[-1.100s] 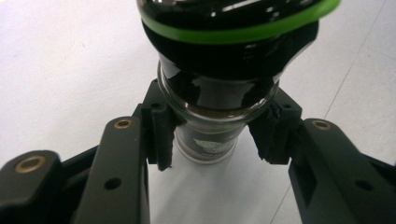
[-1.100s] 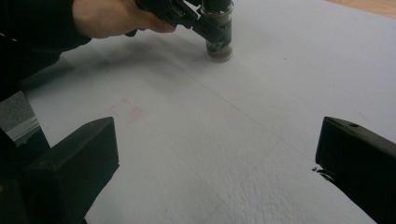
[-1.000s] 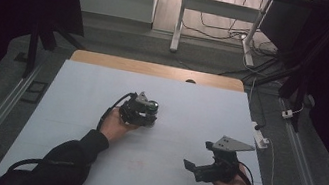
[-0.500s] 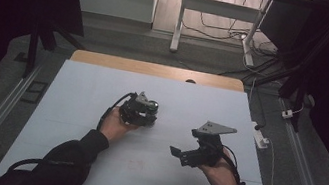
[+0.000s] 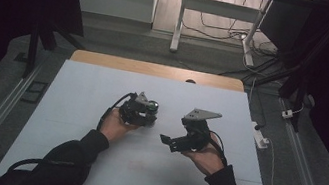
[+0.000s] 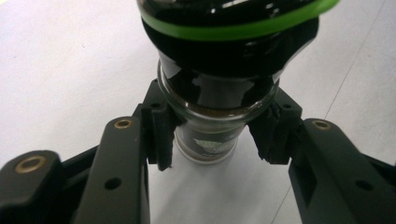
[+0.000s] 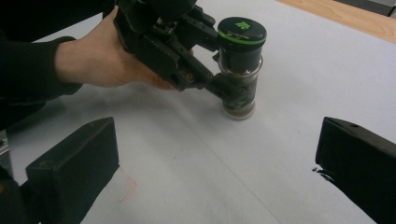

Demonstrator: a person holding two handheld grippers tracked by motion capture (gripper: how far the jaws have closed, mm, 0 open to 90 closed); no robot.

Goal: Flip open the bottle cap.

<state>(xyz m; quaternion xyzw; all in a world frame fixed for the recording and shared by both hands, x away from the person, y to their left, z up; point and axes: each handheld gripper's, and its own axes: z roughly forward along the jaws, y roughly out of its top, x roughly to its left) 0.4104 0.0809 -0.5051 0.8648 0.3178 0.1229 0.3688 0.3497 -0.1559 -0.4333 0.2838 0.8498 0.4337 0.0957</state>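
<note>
Left gripper point(image 5: 148, 111) sits near the middle of the white table point(image 5: 71, 122), held in the person's left hand point(image 5: 114, 125); its jaws are clamped on a small glass jar point(image 5: 150, 111), which stands upright with its base on the table surface. In the left gripper view the two black pads point(image 6: 161, 135) press the jar point(image 6: 210, 126) from either side on its lower clear-glass body, below the wide black lid point(image 6: 233, 32) with the bright green ring; brown contents show through the glass near the base. The right gripper view shows the same jar point(image 7: 239, 77) from the side: upright, green mark on top of the lid point(image 7: 242, 29), left gripper point(image 7: 222, 88) gripping the glass body under the lid, left hand point(image 7: 100, 58) behind it. Right gripper point(image 5: 170, 141) is held above the table in the right hand point(image 5: 207, 155), to the right of the jar and apart from it, grey three-cornered plate point(image 5: 203, 114) on top, cable point(image 5: 217, 144) looping back over the hand. Its jaws stand wide apart with nothing between them; in the right gripper view they rise at the far left and far right of the frame with bare table between, pointing toward the jar. A faint reddish smudge point(image 7: 127, 189) marks the table surface near the right gripper's left jaw. Wooden table edge point(image 5: 156, 69) runs along the far side
</note>
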